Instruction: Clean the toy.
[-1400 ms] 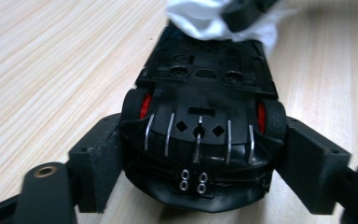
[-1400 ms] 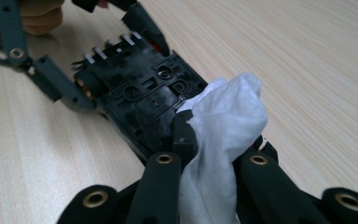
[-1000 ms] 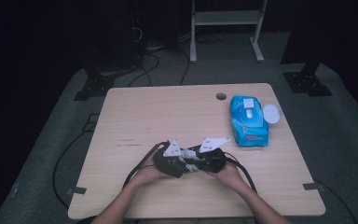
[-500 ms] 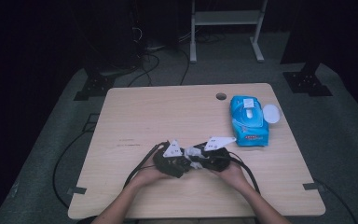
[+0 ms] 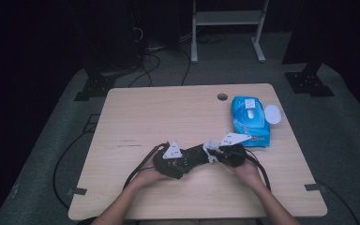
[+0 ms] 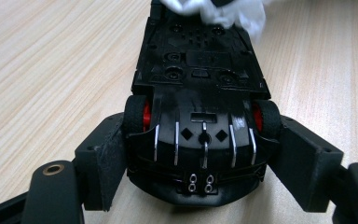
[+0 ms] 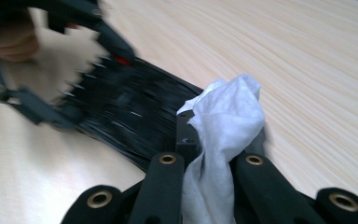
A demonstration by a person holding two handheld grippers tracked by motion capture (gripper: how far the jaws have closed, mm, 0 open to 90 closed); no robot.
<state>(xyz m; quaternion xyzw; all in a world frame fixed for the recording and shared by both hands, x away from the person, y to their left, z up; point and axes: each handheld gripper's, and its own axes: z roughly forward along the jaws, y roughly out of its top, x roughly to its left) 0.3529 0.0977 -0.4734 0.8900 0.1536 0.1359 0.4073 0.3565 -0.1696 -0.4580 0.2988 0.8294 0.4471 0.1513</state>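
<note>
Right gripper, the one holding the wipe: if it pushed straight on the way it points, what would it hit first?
Most likely the black toy car: the right gripper, shut on the white wipe, points at it. The left gripper clamps the car's other end. Whether the wipe already touches is unclear.

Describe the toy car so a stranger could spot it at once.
On the wooden table, look at the near edge where both hands meet. The toy car lies belly-up, clamped by the left gripper. It is glossy black with red wheel hubs, unlike the white wipe against it.
</note>
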